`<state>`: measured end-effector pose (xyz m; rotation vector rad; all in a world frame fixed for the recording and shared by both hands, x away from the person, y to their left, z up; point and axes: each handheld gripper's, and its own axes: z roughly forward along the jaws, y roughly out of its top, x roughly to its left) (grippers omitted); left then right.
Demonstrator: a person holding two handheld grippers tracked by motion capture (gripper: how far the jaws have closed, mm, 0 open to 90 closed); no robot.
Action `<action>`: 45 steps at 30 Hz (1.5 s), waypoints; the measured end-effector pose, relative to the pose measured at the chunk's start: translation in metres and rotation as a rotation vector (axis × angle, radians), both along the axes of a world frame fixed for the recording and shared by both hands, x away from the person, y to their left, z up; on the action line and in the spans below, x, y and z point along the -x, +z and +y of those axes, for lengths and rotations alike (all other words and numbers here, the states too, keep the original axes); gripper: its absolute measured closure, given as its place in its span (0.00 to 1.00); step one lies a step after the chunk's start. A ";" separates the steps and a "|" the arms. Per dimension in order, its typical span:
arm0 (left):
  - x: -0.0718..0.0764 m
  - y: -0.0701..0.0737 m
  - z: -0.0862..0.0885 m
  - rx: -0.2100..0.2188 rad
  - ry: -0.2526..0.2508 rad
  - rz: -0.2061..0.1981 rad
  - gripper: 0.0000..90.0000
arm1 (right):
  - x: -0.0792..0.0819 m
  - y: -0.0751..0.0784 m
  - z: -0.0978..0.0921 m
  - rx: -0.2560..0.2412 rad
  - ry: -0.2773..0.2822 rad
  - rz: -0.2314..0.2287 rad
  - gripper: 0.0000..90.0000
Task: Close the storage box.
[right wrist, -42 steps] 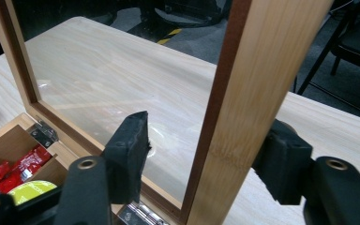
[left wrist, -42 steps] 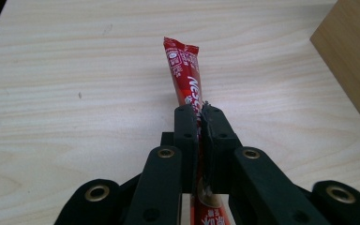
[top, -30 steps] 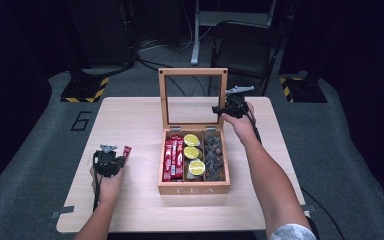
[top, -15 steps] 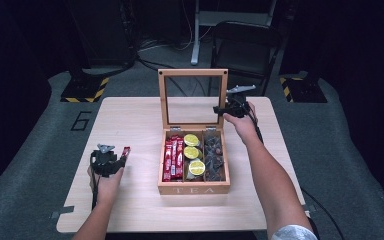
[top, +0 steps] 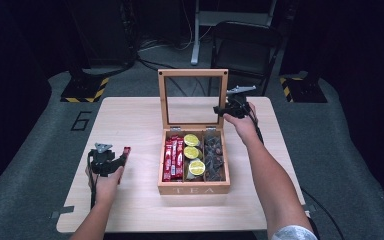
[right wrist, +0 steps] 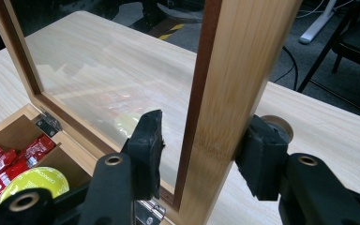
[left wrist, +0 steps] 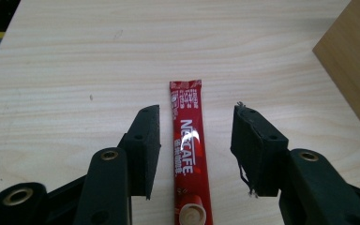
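Red Nescafe coffee stick sachet (left wrist: 189, 152) flat on light wooden table (top: 130, 115), left of wooden tea box (top: 194, 187), well apart from it. Left gripper (left wrist: 195, 152) jaws spread, one each side of sachet, neither touching. Right gripper (right wrist: 201, 154) astride right wooden post of upright glass-paned lid (top: 194, 97), near hinge; pads close to frame, firm contact cannot tell. Box compartments: red sachets (top: 174, 159), yellow-green round packets (top: 192, 152), dark loose pieces (top: 214, 155).

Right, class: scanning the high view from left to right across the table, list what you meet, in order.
left gripper → loose red sachet → red sachets in the box → lime-green rounds → dark tea pieces → right gripper
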<state>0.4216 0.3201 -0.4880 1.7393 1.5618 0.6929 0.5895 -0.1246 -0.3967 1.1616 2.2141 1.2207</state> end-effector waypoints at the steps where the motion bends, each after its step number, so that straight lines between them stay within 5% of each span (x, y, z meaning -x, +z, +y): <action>1: 0.000 0.002 0.000 -0.001 -0.002 -0.001 0.58 | 0.000 0.000 0.000 0.002 0.002 -0.002 0.60; 12: -0.006 0.030 -0.005 0.007 -0.040 -0.036 0.56 | 0.004 0.002 -0.001 0.008 0.009 -0.006 0.61; 24: -0.016 0.055 -0.037 0.034 -0.161 -0.067 0.55 | 0.014 0.006 0.000 0.032 0.007 -0.014 0.61; 45: -0.044 0.112 -0.087 -0.042 -0.334 -0.134 0.55 | 0.031 0.007 0.003 0.061 -0.001 -0.048 0.61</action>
